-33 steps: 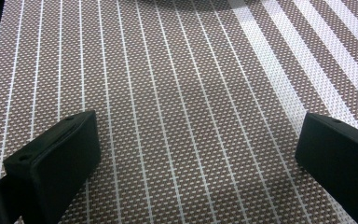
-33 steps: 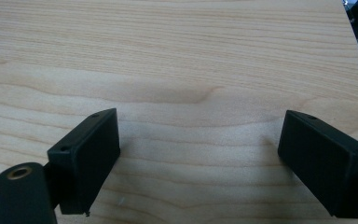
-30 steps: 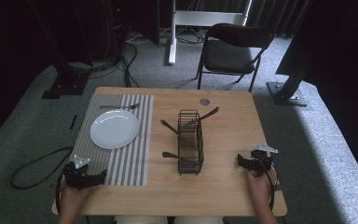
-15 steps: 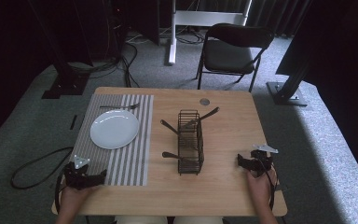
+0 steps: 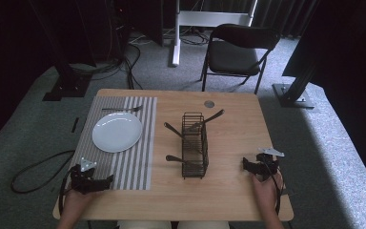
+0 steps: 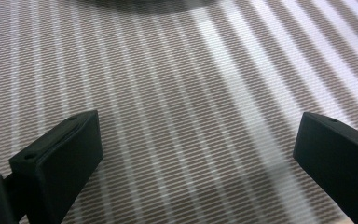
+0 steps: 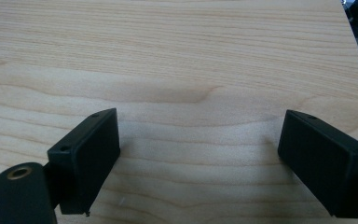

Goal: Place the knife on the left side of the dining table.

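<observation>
A black wire cutlery basket (image 5: 194, 145) stands in the middle of the wooden table (image 5: 228, 195), with several dark utensils poking out of it. On the striped placemat (image 5: 131, 167) at the left lie a white plate (image 5: 117, 131) and a fork (image 5: 122, 109) behind it. My left gripper (image 5: 108, 180) rests at the mat's near edge, open and holding nothing; its view looks down on the striped placemat (image 6: 177, 93) between wide-apart jaws. My right gripper (image 5: 244, 164) sits near the table's front right, open over bare wood (image 7: 191, 70).
A small round grey disc (image 5: 209, 103) lies near the table's far edge. Behind the table stand a black folding chair (image 5: 236, 55) and a white stand (image 5: 176, 33). A black cable (image 5: 33, 169) loops on the carpet at the left.
</observation>
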Tool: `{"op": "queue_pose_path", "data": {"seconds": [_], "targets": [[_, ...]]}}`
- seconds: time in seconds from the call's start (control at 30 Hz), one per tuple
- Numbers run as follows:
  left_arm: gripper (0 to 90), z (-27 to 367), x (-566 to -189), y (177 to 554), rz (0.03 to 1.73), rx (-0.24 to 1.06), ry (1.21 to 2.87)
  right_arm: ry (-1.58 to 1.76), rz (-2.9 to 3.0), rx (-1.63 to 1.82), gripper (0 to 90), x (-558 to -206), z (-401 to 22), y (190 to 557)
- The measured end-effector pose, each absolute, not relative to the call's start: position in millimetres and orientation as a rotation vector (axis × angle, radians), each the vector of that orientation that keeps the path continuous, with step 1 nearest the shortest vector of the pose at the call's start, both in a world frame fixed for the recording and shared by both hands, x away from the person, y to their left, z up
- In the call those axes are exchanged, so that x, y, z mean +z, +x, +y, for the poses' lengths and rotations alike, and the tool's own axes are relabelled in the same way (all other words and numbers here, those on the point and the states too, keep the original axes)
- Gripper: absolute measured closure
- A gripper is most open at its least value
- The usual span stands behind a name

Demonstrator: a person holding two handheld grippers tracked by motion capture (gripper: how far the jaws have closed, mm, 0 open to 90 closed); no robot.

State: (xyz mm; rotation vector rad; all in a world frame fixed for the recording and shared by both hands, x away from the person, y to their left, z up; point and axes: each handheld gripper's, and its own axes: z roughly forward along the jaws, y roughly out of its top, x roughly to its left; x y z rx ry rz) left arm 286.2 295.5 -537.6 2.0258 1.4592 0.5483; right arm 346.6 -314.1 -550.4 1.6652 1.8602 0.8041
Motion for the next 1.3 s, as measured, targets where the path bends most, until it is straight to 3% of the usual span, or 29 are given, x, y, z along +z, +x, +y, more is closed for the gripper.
{"op": "queue_pose_path", "data": {"seconds": [0.47,1.3], "targets": [[3.7,254,-509,301,1.308,0.539,2.101,1.665,1.859,0.804,11.9,-550,-314,346],[3.7,183,-438,333,0.996,0.457,2.081,1.664,1.860,0.804,11.9,-550,-314,347]]}}
